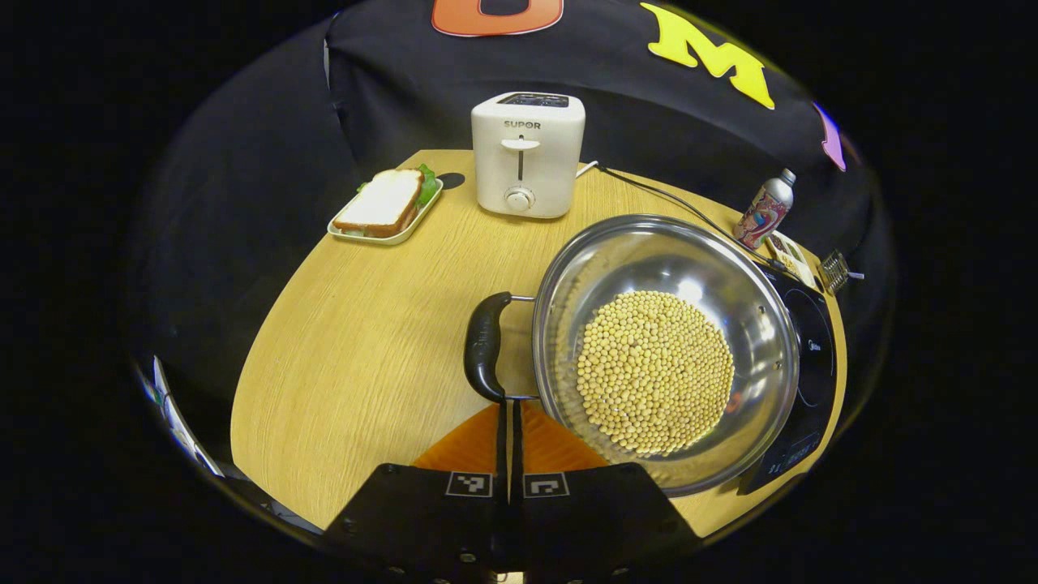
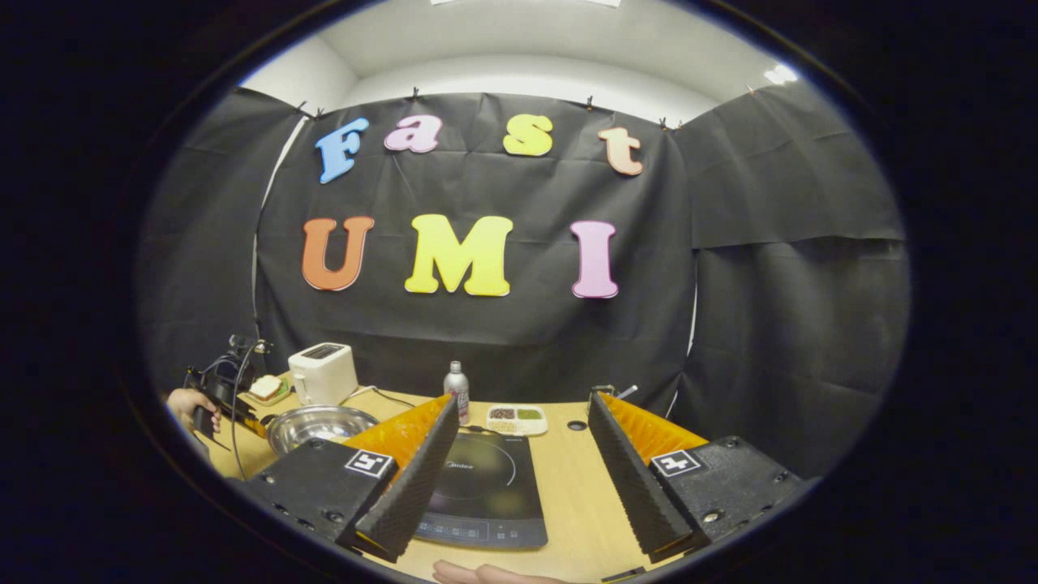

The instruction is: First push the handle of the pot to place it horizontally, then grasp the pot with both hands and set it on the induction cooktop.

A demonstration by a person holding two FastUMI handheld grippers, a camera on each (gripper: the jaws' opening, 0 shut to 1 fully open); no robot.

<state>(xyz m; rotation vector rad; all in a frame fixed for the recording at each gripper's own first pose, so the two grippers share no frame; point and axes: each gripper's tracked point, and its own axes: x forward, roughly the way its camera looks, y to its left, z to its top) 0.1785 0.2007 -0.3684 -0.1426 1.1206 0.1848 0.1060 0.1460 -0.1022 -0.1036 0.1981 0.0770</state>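
In the left gripper view, the left tool has its two fingers together, with nothing between them, and the tips touch the near end of the black handle of the pot. The pot, with beans inside, sits on the counter, its right side over the induction cooktop. To push well, I think the tips must press low on the handle and slowly, so the pot does not slide.

In the right gripper view, the right tool is wide apart and empty, above the cooktop. This view also shows the person's hand holding the other tool at far left.
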